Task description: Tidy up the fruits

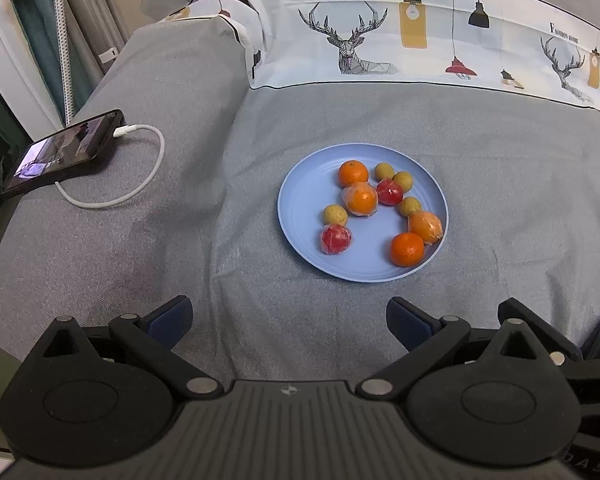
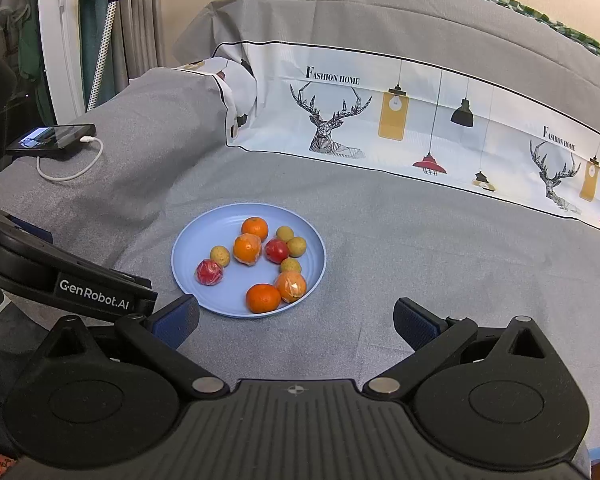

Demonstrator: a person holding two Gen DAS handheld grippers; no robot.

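Left gripper (image 1: 289,322) hangs w/ fingers wide apart, holding nothing, short of the plate (image 1: 300,204); fruits (image 1: 362,199) all sit mixed on it, on the bed (image 1: 140,240). Right gripper (image 2: 296,322), fingers apart too, empty, has the plate at 11 o'clock. Could be pre-sort or already gathered; can't tell which.

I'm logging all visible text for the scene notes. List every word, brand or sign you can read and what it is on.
"FASHION HOME": printed above the deer on the white pillowcase, and again, smaller, farther right.
"GenRobot.AI": white lettering on the left gripper's body.
"DAS": partial letters on the left gripper's housing, cut off at the frame edge.
Phone screen: lit, but too small and blurred to read.
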